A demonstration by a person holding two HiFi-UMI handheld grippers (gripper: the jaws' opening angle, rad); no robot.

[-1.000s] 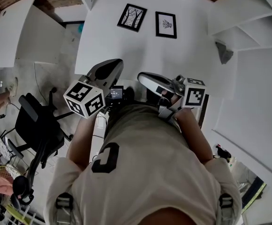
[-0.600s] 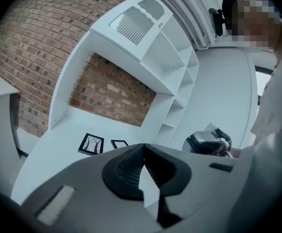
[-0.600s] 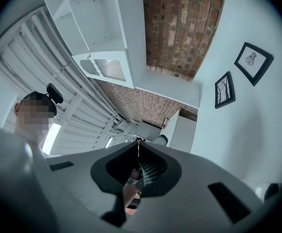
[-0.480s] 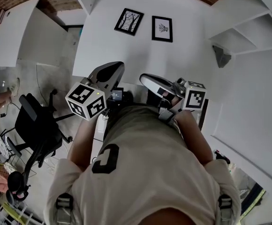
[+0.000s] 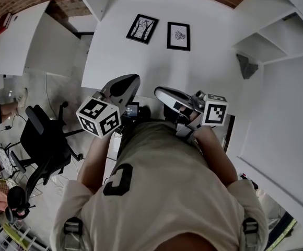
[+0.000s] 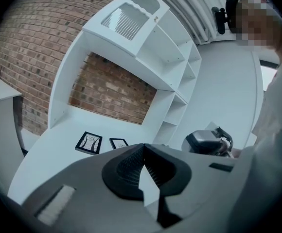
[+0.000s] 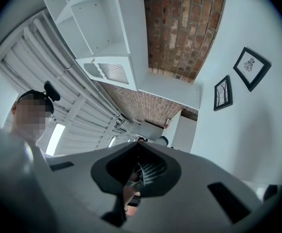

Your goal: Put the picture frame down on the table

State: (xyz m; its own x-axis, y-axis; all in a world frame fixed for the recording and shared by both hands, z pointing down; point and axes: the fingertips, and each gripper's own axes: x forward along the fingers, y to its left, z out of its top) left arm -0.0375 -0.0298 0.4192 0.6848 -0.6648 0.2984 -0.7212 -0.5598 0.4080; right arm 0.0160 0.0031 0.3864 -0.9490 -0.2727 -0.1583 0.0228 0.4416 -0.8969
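While both are held close in front of the person's chest, the left tongs [image 5: 132, 79] and right tongs [image 5: 158, 91] are pressed together with nothing between them. Two picture frames sit on the white desk [image 5: 141, 61], well ahead of the tips and apart from them. The tree-print frame [image 5: 142, 29] is ahead of the left tongs. The second frame [image 5: 178, 36] is just beside it, ahead of the right tongs. Their longer sides run away from the tongs. I can't tell whether they're flat or propped, or which one the task means. Either reach would be straight forward, and each tongs is nearer the frame on its own side.
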